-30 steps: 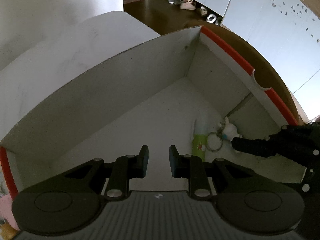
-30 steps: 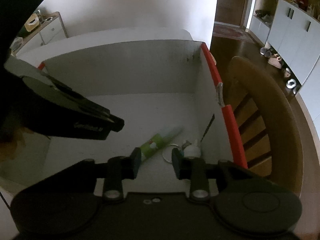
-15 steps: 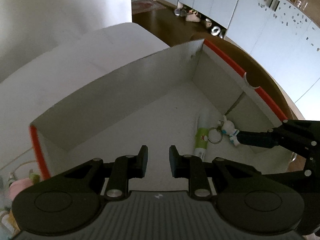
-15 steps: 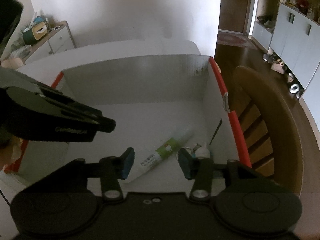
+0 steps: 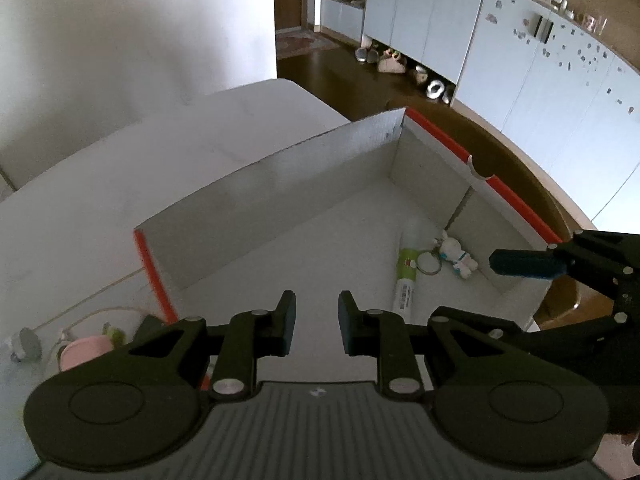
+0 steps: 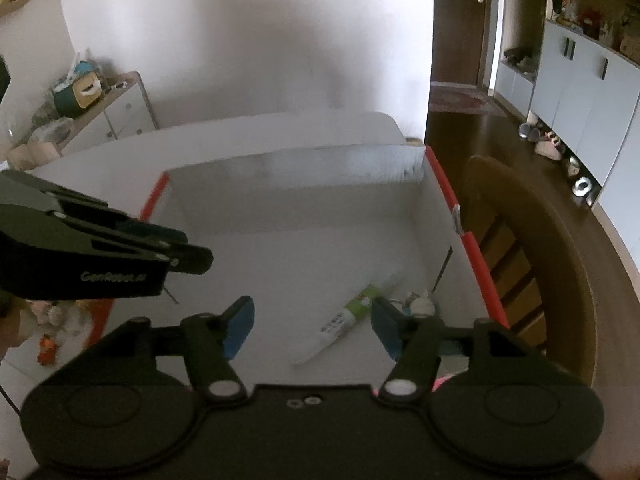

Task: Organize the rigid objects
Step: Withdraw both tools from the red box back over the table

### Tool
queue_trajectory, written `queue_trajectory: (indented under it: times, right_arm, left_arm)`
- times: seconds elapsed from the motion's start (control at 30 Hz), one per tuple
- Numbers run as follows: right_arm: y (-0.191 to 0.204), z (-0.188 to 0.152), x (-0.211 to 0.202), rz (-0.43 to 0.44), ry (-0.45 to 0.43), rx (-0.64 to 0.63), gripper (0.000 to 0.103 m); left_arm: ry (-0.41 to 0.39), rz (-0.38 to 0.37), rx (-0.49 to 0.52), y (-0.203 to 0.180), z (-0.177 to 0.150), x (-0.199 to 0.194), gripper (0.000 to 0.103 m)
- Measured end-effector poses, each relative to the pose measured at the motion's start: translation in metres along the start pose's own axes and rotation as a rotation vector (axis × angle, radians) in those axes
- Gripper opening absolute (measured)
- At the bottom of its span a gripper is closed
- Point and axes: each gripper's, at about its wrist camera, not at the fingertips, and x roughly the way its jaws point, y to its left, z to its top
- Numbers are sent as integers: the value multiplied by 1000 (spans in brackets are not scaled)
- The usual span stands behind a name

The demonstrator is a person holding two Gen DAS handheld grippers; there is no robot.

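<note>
A white cardboard box with red rims [image 5: 280, 184] [image 6: 288, 208] stands on the white table. Inside it lie a green-and-white tube [image 5: 407, 276] [image 6: 344, 320] and a small white figure keychain [image 5: 456, 256] [image 6: 420, 304], near the box's right wall. My left gripper [image 5: 316, 326] hovers above the box's near side with a narrow gap between its jaws, holding nothing. My right gripper [image 6: 312, 326] is wide open and empty above the box, over the tube. Its finger [image 5: 520, 262] shows in the left wrist view.
A wooden chair [image 6: 528, 248] stands right of the box. Small items, one pink [image 5: 84, 354], lie on the table left of the box, along with a cord. A sideboard [image 6: 100, 116] stands at the far left. Shoes [image 5: 392, 64] lie by the cabinets.
Both grippers have risen and pulled back from the box. My right gripper has opened wide. The keychain figure lies free in the box beside the tube.
</note>
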Motion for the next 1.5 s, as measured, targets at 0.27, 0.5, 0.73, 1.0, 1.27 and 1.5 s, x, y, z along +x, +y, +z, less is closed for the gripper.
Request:
queue_trajectory:
  times: [0.27,0.5,0.73,1.0,1.27,1.5]
  right_arm:
    - [23,-3,-25,11,-48,4,76]
    - [52,-6,-42,33,-97,17,83]
    - [90,-13,-52,59,-127,16,87]
    - [136,-23,-55,90,-136,5,95]
    - [182,-37,-48,136,-136,-25,102]
    - [225,-52,-25,161,-90,-61,102]
  left_arm:
    - [-72,-22,5,17,-23,-37,22]
    - [-121,-39,-26,45,-45,-66,22]
    - [-163,-37,-40,77,-69,-93,32]
    - [-218,-23,-55,121,-99,-121,70]
    - [-245,25,-64,175,-123,-140,82]
    - [-228,54,-100,223,-152,-140,83]
